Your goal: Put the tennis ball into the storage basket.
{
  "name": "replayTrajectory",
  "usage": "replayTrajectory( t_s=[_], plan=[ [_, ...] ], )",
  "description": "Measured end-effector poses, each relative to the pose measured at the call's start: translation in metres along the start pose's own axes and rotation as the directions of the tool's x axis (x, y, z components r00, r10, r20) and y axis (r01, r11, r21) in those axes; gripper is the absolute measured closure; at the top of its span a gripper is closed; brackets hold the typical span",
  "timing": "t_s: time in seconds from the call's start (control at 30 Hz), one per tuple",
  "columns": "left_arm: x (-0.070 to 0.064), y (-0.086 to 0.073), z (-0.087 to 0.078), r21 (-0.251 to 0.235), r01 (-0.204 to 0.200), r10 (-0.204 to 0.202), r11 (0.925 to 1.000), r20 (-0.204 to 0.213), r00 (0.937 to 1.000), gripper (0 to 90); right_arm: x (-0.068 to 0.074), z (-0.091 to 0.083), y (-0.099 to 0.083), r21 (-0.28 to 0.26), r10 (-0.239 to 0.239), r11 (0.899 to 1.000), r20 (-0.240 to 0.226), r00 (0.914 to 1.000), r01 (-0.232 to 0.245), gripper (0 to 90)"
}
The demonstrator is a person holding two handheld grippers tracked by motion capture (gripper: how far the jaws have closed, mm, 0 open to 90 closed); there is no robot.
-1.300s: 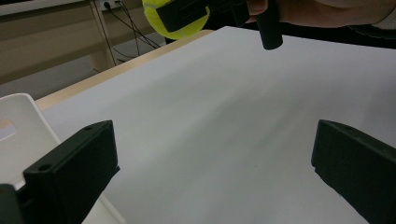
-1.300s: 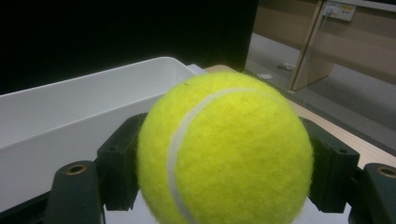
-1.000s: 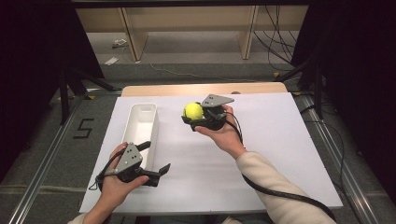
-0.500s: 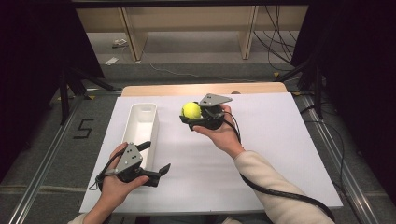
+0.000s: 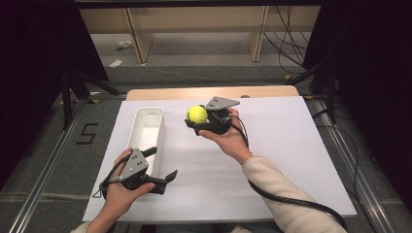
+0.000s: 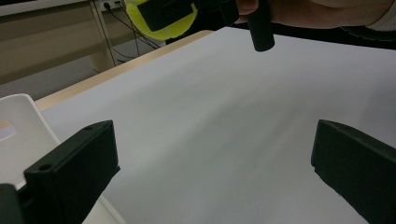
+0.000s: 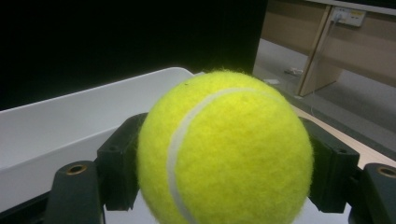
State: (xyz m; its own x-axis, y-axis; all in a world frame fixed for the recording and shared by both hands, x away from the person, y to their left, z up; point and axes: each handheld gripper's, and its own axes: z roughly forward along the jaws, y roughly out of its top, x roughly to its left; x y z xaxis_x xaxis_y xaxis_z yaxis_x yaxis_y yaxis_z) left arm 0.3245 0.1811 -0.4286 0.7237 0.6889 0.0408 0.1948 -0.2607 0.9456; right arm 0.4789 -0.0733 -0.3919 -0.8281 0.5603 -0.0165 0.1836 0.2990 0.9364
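Two handheld grippers work above a white table (image 5: pixel 291 160). We see the right gripper (image 5: pixel 200 121) at the far centre, its jaws clamped on a yellow tennis ball (image 5: pixel 197 114) held clear of the surface, just right of a long white plastic bin (image 5: pixel 145 128). We find the left gripper (image 5: pixel 163 165) near the front left, beside the bin's near end, its jaws spread wide apart around nothing.

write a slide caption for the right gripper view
Hand-held gripper clamps a yellow tennis ball beside a white bin.
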Motion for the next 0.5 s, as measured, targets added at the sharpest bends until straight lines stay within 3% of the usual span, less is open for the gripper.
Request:
replayTrajectory(
  t_s=[0.5],
  plan=[
    [0.0002,0.0001,0.0000,-0.001,0.001,-0.001,1.0000,0.001,1.0000,0.1,0.0047,0.0050,0.0020,0.000,-0.001,1.000,-0.014,0.9999,0.001,26.9]
  ],
)
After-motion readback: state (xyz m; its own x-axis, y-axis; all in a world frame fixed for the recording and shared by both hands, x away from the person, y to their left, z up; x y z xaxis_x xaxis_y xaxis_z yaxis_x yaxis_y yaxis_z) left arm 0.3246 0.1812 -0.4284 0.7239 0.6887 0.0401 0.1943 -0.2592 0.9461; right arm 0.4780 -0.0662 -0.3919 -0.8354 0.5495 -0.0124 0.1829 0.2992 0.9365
